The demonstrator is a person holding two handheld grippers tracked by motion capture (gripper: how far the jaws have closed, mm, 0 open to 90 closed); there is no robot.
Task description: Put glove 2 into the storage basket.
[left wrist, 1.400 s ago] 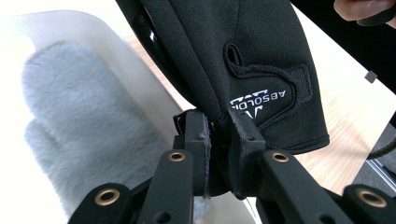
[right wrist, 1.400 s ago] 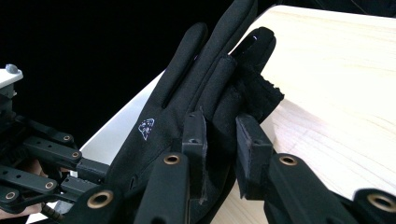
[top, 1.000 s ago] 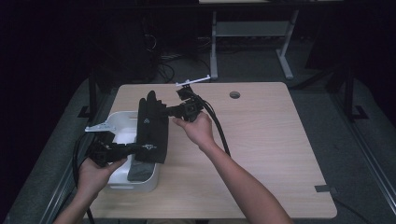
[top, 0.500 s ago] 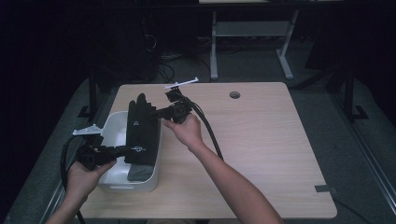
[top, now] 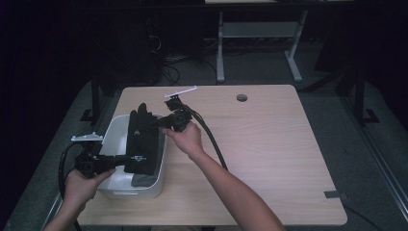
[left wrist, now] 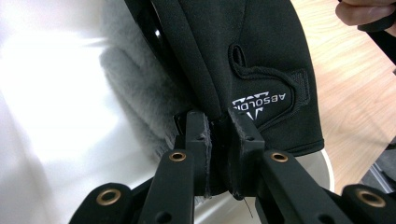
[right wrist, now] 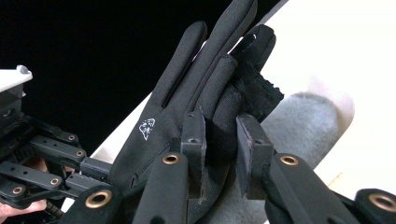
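A black glove (top: 142, 139) hangs stretched lengthwise over a white bin (top: 115, 131), its fingers toward the far side. My left gripper (top: 126, 158) is shut on the cuff edge beside the logo tab (left wrist: 261, 100); in the left gripper view its jaws (left wrist: 219, 135) pinch the fabric tight. My right gripper (top: 156, 122) comes in from the right and is shut on the glove's thumb part (right wrist: 219, 135), with the long fingers (right wrist: 201, 60) rising above. Grey fleecy fabric (right wrist: 299, 121) lies under the glove inside the bin (left wrist: 56, 107).
The bin stands at the left edge of the wooden table (top: 269, 144). The right gripper's black cable (top: 211, 139) runs across the tabletop toward the person. A cable hole (top: 242, 97) is at the back, and a strip of tape (top: 337, 195) at the front right.
Both hands have carried the glove leftward and lower, so it now hangs over the bin's right half. Both grips hold as before.
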